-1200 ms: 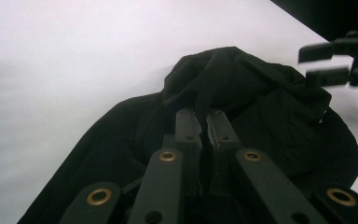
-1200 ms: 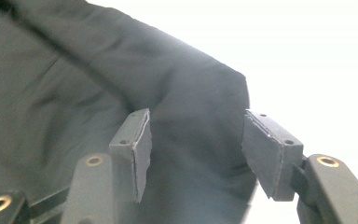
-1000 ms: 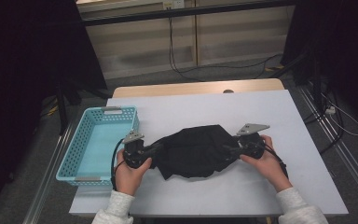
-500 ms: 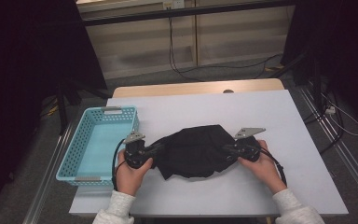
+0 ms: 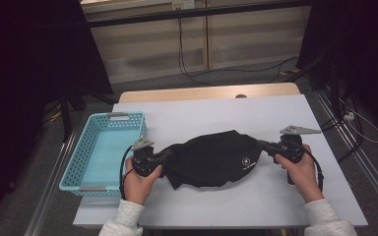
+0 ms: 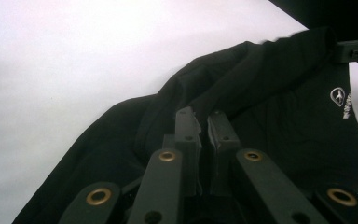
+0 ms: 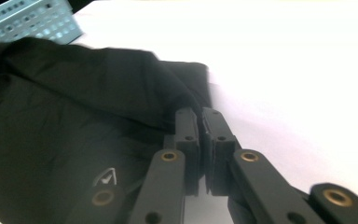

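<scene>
From above the near edge we look forward and down over the whole white tabletop (image 5: 216, 110). Each gripper view sits low and close, looking along its own black jaws. All three views share the crumpled black fabric garment (image 5: 216, 160) (image 6: 270, 116) (image 7: 74, 107) lying mid-frame in the high view.

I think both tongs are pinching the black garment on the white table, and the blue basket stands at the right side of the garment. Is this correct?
One detail is wrong. The blue basket stands to the left of the black garment, beside the left tongs, as the high view shows. The rest holds: the left tongs and the right tongs both pinch the garment on the white table.
</scene>
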